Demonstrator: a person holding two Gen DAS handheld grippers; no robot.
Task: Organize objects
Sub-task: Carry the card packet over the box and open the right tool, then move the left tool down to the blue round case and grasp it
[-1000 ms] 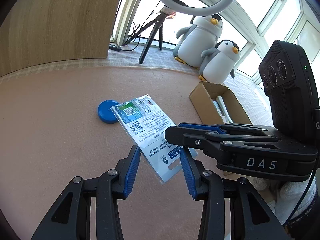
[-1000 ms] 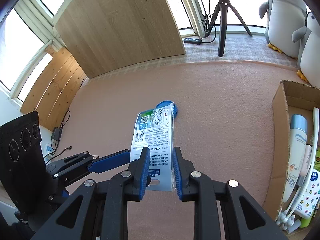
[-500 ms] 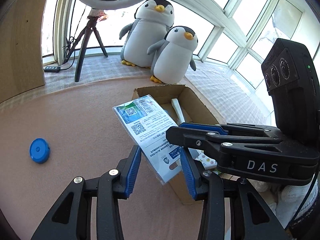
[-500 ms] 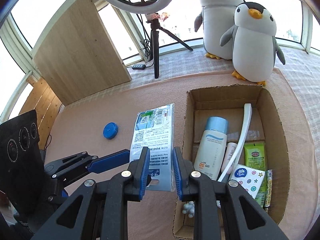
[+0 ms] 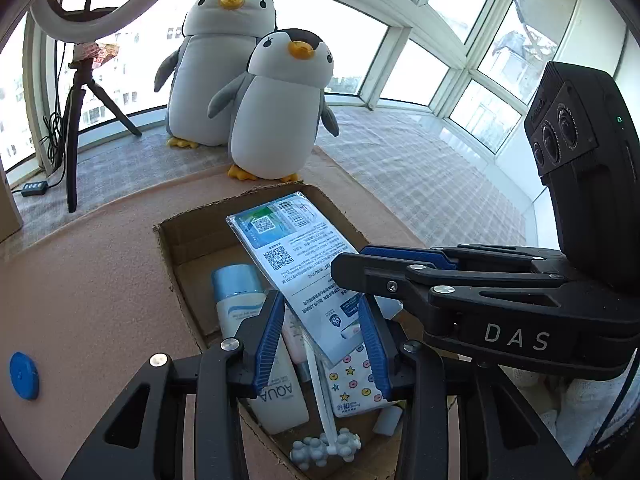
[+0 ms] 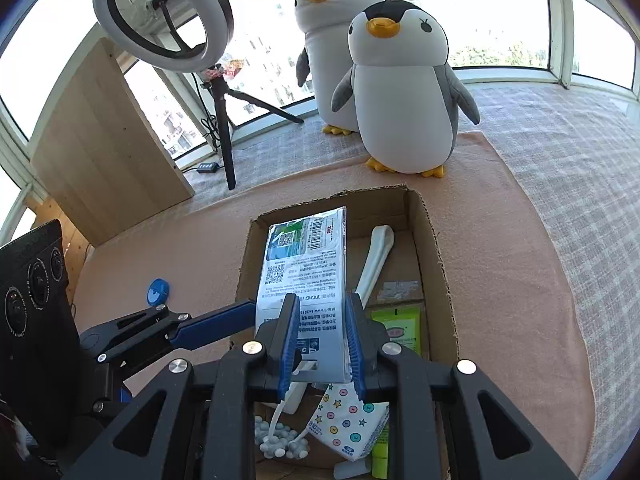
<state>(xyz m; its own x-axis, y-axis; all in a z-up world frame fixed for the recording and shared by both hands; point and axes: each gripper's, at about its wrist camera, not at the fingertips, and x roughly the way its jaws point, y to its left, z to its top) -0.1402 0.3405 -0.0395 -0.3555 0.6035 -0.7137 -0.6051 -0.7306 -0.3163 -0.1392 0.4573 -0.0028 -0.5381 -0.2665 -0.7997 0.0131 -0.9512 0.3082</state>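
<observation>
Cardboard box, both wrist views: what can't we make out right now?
- Left wrist view: the near corner of the cardboard box sits behind the left claw.
- Right wrist view: the bottle is fully hidden by the flat packet and the right claw.
- Both views: the packet's small print is too small to read.
- Right wrist view: the green packet has its label blurred and its lower end covered by the claw.

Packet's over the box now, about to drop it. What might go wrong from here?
1. The right gripper holds the flat packet only at its near end, so it may tilt or slip.
2. The cardboard box is already crowded; the packet could perch on the sunscreen bottle.
3. The left gripper hovers close underneath and may snag it.
</observation>
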